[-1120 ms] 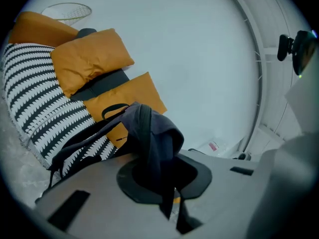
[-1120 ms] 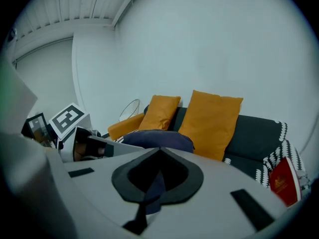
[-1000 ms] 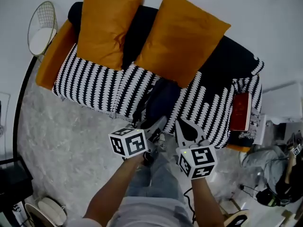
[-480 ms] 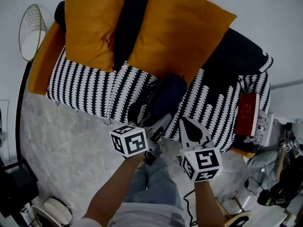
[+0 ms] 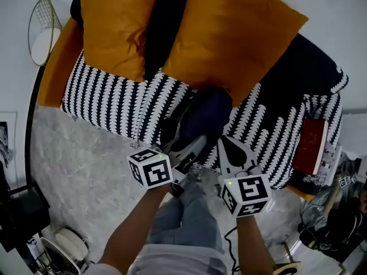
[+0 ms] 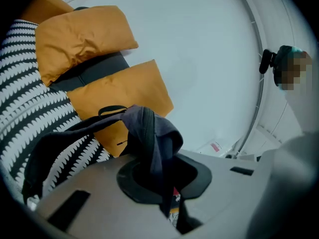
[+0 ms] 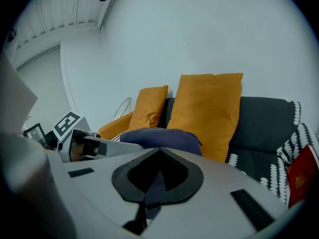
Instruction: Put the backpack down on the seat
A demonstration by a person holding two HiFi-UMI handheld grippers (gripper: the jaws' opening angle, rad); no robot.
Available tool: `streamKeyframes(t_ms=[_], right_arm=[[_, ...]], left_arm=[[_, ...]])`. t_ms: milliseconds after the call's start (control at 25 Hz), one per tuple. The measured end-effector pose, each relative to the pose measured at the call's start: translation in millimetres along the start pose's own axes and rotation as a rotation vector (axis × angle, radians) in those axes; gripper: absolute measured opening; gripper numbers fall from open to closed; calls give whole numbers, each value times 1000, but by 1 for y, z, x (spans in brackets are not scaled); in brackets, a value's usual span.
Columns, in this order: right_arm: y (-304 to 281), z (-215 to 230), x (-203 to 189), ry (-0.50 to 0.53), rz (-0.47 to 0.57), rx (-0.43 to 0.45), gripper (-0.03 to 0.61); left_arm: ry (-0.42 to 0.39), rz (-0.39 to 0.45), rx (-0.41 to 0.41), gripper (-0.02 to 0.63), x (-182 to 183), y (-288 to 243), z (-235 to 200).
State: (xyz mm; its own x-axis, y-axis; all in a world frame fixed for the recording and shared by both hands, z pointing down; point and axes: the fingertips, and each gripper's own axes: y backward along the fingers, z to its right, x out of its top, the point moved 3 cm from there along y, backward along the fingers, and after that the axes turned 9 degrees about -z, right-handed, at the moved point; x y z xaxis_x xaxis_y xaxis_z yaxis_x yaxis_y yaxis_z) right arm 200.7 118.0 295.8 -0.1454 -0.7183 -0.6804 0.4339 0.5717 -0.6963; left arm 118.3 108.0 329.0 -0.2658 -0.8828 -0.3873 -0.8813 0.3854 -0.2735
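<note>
A navy backpack [image 5: 209, 113] rests on the front part of the black-and-white striped sofa seat [image 5: 114, 99], just below the larger orange pillow [image 5: 235, 33]. My left gripper [image 5: 196, 144] is shut on a dark strap of the backpack [image 6: 149, 133], which bunches up out of the jaws [image 6: 159, 176]. Beside it on the right, my right gripper [image 5: 225, 144] is shut with navy backpack fabric [image 7: 159, 136] pinched between its jaws [image 7: 155, 178]. The left gripper [image 7: 79, 143] also shows at the left of the right gripper view.
A second orange pillow [image 5: 112, 27] leans on the dark sofa back at the left. A red book [image 5: 312, 145] lies on the seat's right end. A wire basket [image 5: 43, 30] stands by the sofa's left arm. Grey carpet [image 5: 74, 153] lies in front.
Both grippers have moved forward and down toward the sofa with the backpack, which now lies further onto the seat. Neither grip has changed.
</note>
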Motion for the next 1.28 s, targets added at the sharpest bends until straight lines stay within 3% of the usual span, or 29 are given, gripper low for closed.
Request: streamKeyframes(t_ms=[280,560,800,1000,1160,1280], right_arm=[[-15,-28,20,46,-12,74,2],[-39,-28,17,62,-33,130,2],[-72,-64,22,64,-67,143,2],[-87,-69,7,31,-71,117,2],[-128,-87,-7,8,-71,126,2],[-142,-92,2,-4,-83,131,2]], left_arm=[[-9,47,74,31,21,39,-13],[-21,57,99,32,26,36,-38],[4,59,82,32,45,73,-74],[7,33,75,32,40,76,-99],[8,12,77,32,42,89,-143],[33,0,52,32,54,89,-156]])
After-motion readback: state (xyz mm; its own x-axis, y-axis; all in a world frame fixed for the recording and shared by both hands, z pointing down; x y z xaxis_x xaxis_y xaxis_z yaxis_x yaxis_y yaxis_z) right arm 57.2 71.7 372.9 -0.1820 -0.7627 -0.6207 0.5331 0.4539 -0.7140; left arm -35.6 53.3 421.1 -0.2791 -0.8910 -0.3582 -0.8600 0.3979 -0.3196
